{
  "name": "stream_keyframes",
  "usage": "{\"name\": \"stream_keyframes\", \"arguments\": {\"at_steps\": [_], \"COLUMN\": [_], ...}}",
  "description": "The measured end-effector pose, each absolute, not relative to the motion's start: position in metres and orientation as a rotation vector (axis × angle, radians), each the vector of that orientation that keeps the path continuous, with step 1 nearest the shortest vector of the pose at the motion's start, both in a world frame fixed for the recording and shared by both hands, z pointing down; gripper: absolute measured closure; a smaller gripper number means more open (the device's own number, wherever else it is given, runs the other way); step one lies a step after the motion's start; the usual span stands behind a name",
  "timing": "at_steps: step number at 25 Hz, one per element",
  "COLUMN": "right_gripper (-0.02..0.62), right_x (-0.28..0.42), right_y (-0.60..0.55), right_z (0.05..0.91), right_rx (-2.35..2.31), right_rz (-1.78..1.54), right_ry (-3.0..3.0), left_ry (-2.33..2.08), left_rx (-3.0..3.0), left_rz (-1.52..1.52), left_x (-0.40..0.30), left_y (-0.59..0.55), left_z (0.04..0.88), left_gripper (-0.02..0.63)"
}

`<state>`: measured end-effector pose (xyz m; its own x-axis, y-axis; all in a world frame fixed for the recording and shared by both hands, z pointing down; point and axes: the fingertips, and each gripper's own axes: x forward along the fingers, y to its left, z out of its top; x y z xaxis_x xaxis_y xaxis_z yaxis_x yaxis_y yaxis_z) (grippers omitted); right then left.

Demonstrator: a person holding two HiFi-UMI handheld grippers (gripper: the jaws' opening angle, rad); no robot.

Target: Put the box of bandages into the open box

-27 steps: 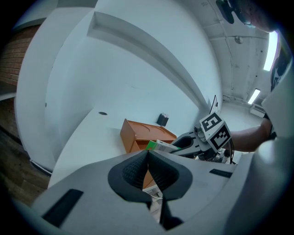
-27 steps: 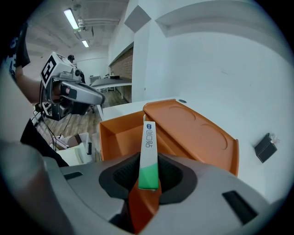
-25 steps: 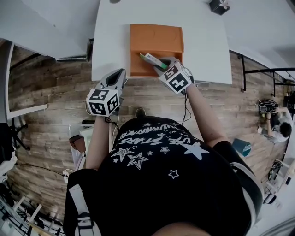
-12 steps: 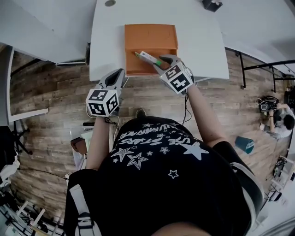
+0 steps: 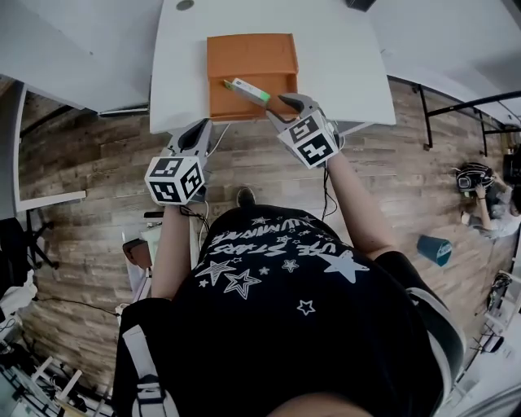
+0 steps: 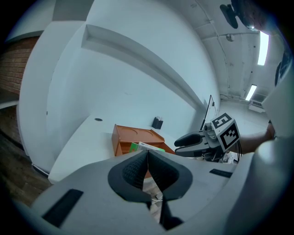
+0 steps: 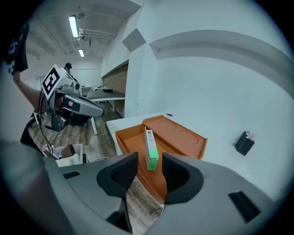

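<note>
Bandage box [image 5: 247,89] in open box [image 5: 244,53], green end toward right gripper [image 5: 283,106], seemingly released.

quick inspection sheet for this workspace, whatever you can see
surface: white table, round hole near its far edge
job's things: orange open box at the near edge; bandage box inside it, green end toward the right gripper
clutter: small dark holder at a far corner
grippers: right gripper open, jaws either side of the bandage box, not touching it; left gripper shut, empty, off the table's near edge
cables: one hangs below the right gripper
surroundings: wood floor; a person far right; teal bin
</note>
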<state>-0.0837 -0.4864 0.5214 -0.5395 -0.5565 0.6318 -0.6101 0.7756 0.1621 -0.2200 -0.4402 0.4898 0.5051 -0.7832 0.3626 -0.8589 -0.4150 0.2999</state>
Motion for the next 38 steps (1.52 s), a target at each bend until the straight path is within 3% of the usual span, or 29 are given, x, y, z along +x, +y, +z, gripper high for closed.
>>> {"name": "stream_keyframes", "arguments": {"at_steps": [9,18,38], "right_gripper": [0.45,0.534,0.538], "right_x": [-0.036,0.007,0.08], "right_y": [-0.436,-0.399,-0.269], "right_z": [0.485,0.457,0.448], "right_rx": [0.965,1.054,1.144], "right_rz": [0.118,0.128,0.199], "right_ry": [-2.361,-2.433,-2.436], "left_ry": [-1.363,-1.362,-1.375], "left_rx": [2.34,2.363,2.386], "left_rz": [0.22,0.217,0.186], "left_x": [-0.177,-0.138,-0.083], "left_y": [-0.389,-0.35,-0.227], "left_z": [0.468,0.457,0.442], "left_gripper": [0.586,0.586,0.586]}}
